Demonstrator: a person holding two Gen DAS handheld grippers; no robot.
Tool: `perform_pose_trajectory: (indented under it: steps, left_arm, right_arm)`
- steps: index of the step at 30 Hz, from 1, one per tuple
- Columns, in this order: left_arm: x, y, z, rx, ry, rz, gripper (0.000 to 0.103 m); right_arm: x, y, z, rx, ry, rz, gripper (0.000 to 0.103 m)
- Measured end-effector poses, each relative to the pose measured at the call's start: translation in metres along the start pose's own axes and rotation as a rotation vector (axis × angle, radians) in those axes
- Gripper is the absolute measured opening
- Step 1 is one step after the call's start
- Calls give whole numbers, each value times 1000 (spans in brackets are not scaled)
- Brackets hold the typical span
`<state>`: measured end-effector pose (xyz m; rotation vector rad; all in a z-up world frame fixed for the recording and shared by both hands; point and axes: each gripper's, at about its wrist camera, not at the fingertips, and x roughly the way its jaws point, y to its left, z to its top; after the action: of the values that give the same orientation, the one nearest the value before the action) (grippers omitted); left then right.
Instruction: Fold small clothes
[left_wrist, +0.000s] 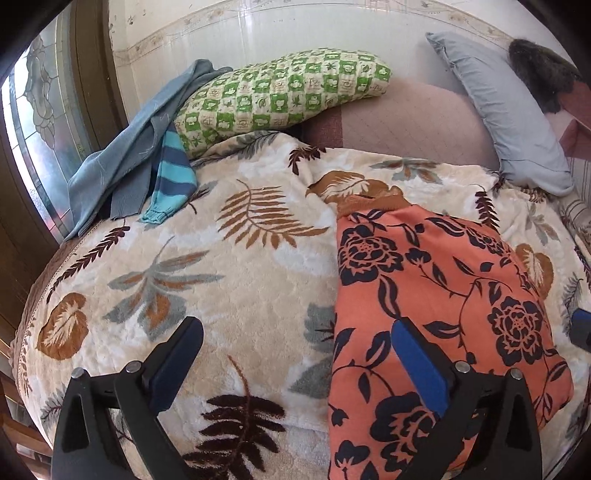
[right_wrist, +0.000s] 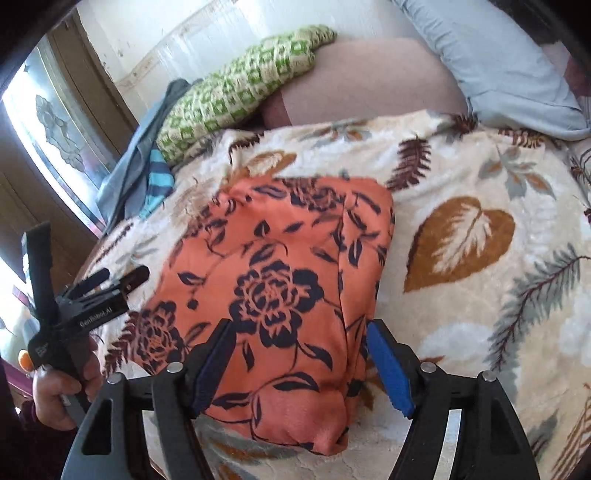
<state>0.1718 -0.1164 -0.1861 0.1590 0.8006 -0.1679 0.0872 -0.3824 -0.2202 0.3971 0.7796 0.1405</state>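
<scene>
Folded orange garment (right_wrist: 280, 295) (blanket (right_wrist: 480, 332) beside)

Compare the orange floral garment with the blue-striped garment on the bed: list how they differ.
The orange garment with black flowers lies folded into a compact block mid-blanket; the turquoise and navy striped garment lies unfolded at the far edge. The orange one lies alone; the striped one is partly under a grey-blue garment and touches the green checked pillow. Both rest on the leaf-print blanket.
</scene>
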Motion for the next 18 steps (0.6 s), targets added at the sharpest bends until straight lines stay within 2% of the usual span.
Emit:
perform_pose_trajectory:
  steps: [1, 3, 4, 5, 7, 9, 13, 15, 18]
  left_arm:
    - [0, -3, -1, 14, 6, -8, 102]
    - [1, -11, -5, 46, 22, -23, 102]
    - [2, -15, -7, 61, 33, -31, 102]
    - [6, -19, -11, 77, 50, -38, 102]
    - [18, -25, -18, 110, 108, -39, 102]
    - [27, -25, -24, 109, 128, -57, 103]
    - [32, -19, -20, 55, 159, -97, 103]
    - [28, -18, -16, 43, 139, -105, 103]
    - [20, -18, -7, 54, 82, -96, 103]
  right_arm:
    - [-3, 2, 1, 0, -22, 20, 76]
    - [-3, 12, 2, -31, -42, 53, 62]
    - [2, 18, 1, -51, -20, 62, 41]
    - [9, 23, -1, -65, 13, 57, 32]
    - [33, 28, -6, -78, 96, 17, 30]
    - [59, 22, -15, -73, 179, -45, 30]
    - [63, 22, -15, -97, 175, -65, 30]
    - [60, 21, -13, -81, 171, -57, 30]
    - [48, 20, -6, -66, 113, -10, 31]
